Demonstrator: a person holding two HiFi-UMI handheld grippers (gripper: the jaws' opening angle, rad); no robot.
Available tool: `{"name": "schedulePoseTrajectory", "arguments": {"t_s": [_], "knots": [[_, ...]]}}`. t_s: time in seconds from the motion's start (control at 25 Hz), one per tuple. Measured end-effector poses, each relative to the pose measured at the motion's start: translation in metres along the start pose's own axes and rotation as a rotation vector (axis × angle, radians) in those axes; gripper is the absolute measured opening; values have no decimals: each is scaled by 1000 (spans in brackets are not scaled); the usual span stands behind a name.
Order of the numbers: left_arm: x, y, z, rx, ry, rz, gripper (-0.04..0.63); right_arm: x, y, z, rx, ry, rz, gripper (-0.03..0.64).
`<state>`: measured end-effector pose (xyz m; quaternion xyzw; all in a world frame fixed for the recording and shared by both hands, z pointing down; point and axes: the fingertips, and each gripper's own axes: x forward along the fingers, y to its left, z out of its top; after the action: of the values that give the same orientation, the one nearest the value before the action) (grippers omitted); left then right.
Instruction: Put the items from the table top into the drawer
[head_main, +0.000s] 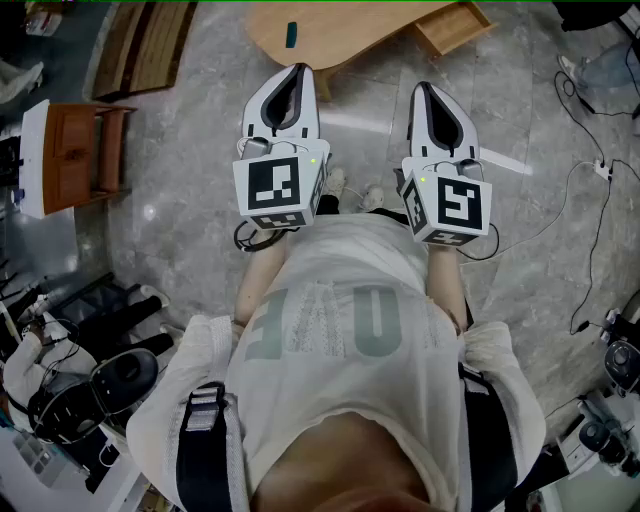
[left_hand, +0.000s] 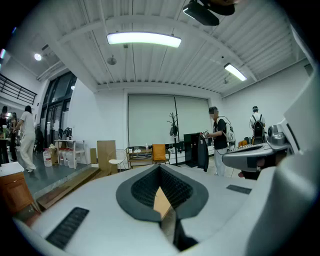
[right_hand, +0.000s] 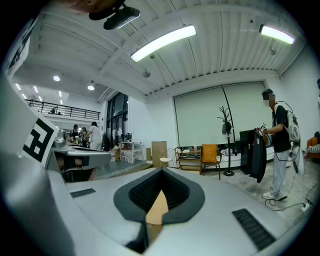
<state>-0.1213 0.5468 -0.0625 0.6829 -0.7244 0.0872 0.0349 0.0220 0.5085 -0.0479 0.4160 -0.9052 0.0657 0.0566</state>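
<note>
In the head view the person holds both grippers level in front of the chest, over grey floor. The left gripper (head_main: 292, 72) and the right gripper (head_main: 424, 90) are each shut, jaws meeting in a point with nothing between them. Beyond them, at the top edge, stands a pale wooden table (head_main: 340, 35) with a small dark teal item (head_main: 291, 35) on it and a wooden drawer (head_main: 452, 27) standing out at its right. The left gripper (left_hand: 161, 169) and right gripper (right_hand: 161, 172) look across the room over their closed dark pads; a sliver of wood colour shows below each tip.
A brown wooden cabinet (head_main: 75, 155) stands at the left, planks (head_main: 150, 45) lie at the top left, and cables (head_main: 590, 200) trail over the floor on the right. Far off, a person (right_hand: 280, 145) stands by a dark garment, near an orange chair (right_hand: 210, 154).
</note>
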Motion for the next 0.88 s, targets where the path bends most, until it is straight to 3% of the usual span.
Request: {"name": "schedulePoseTrajectory", "arguments": {"t_s": [0.24, 0.88], "knots": [[-2, 9, 0, -15, -8, 13, 8, 1, 4, 0, -19, 1, -2, 5], [12, -20, 3, -37, -45, 3, 8, -31, -41, -9, -23, 6, -30, 5]]}}
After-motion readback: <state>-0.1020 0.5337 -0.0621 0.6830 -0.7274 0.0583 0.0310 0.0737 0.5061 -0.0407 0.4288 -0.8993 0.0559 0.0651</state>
